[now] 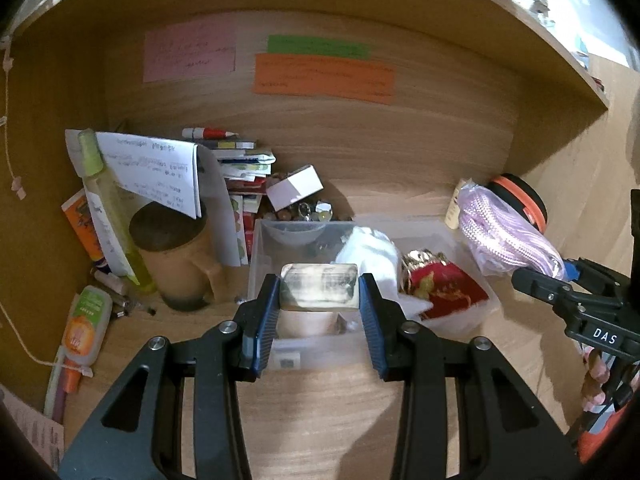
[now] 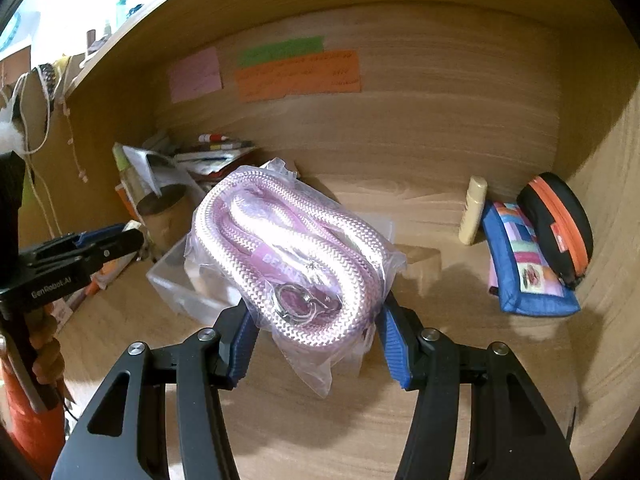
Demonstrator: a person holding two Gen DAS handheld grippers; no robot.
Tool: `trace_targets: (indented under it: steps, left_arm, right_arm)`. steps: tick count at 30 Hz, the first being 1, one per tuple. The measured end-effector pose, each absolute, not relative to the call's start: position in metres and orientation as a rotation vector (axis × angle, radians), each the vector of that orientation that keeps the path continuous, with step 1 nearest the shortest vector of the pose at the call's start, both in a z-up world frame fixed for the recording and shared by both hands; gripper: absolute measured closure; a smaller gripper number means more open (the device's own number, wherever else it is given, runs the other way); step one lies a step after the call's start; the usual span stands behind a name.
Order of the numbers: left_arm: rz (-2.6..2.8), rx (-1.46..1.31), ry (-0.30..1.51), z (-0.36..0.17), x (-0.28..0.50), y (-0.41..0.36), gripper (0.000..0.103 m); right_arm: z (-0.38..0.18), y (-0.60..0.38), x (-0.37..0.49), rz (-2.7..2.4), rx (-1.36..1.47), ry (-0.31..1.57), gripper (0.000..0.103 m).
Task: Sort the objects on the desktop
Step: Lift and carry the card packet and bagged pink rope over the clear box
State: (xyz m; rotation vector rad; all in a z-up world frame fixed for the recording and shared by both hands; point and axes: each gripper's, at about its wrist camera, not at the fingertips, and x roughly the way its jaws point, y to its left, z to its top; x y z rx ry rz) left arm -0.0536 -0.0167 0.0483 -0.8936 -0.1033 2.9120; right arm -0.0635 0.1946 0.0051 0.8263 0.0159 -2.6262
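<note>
My left gripper (image 1: 319,294) is shut on a small clear rectangular case (image 1: 319,288) and holds it over the near part of a clear plastic bin (image 1: 472,276). The bin holds white cloth (image 1: 368,252) and a red and gold pouch (image 1: 436,284). My right gripper (image 2: 316,332) is shut on a plastic bag of pink and white rope (image 2: 288,252), held above the desk beside the bin (image 2: 168,276). The bagged rope also shows in the left wrist view (image 1: 508,236), at the right gripper's tip. The left gripper shows at the left edge of the right wrist view (image 2: 100,248).
At the left stand a brown mug (image 1: 176,256), a yellow-green bottle (image 1: 108,208), papers, stacked booklets (image 1: 244,164) and small tubes. At the right lie a blue patchwork pouch (image 2: 524,264), a black and orange case (image 2: 560,228) and a cream bottle (image 2: 472,216). Sticky notes (image 1: 324,76) hang on the back wall.
</note>
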Motion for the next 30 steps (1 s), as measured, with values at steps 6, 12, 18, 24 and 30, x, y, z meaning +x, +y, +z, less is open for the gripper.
trace_targets:
  steps: [6,12,18,24,30]
  left_arm:
    - [2.873,-0.922,-0.144,0.044,-0.074,-0.016,0.064]
    - [2.910,-0.963,-0.109,0.035,-0.102,-0.016,0.064]
    - [2.909,-1.031,-0.095,0.019,-0.132,-0.017,0.064]
    - [2.882,-1.080,-0.101,0.005,-0.148,-0.016,0.064]
    - [2.859,-1.108,-0.076,-0.003,-0.153,-0.012,0.064]
  right_arm:
    - [0.003,0.188,-0.084,-2.619,0.839,0.015,0.052]
    - [-0.006,0.179,-0.106,-2.596,0.883,-0.016,0.052]
    - [-0.020,0.167,-0.120,-2.558,0.930,0.016,0.052]
    - [-0.033,0.158,-0.129,-2.527,0.968,0.033,0.052]
    - [-0.043,0.152,-0.134,-2.510,0.996,0.053,0.052]
